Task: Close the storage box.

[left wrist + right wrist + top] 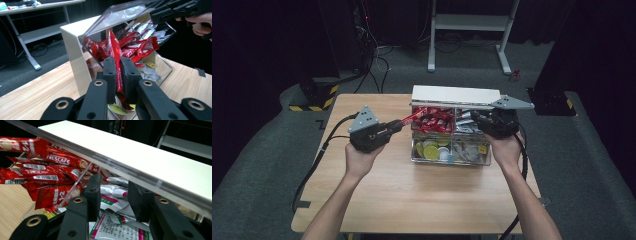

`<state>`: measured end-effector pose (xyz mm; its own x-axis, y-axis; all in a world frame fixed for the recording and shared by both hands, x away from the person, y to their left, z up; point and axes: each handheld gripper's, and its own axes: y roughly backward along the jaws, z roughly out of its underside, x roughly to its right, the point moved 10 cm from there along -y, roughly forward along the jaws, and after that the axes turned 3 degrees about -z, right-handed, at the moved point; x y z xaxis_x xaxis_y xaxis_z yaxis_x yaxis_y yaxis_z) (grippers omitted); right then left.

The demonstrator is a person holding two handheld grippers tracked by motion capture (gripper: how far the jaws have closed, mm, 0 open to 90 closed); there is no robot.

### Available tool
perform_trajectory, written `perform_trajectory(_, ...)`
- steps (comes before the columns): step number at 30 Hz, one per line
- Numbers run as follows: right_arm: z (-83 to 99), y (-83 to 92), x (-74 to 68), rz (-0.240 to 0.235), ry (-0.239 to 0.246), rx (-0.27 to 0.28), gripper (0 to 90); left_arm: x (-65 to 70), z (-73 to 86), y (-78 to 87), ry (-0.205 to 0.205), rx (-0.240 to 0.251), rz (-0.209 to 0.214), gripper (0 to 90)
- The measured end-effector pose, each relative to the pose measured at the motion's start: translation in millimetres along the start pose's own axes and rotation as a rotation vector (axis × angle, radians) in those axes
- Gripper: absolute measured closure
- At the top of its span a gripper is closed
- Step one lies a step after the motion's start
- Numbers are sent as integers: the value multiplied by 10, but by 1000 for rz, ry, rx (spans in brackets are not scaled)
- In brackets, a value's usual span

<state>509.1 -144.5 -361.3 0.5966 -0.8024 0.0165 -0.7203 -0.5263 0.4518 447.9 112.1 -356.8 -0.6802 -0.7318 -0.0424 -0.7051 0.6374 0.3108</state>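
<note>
The left tool [119, 75] is clamping one red Nescafé stick [116, 55], whose long axis is running away from it into the clear organizer box [451, 159] on the bench [377, 185]. The right tool [115, 195] is gaping open over white sachets [112, 202].
</note>
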Motion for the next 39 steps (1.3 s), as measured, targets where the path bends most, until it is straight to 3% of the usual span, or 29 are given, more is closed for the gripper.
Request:
perform_trajectory(22,3,12,6,5,3,4,628,-162,159,366,28,37,-44,833)
perform_trajectory(39,8,29,21,6,-1,6,626,-287,292,600,88,87,-66,833)
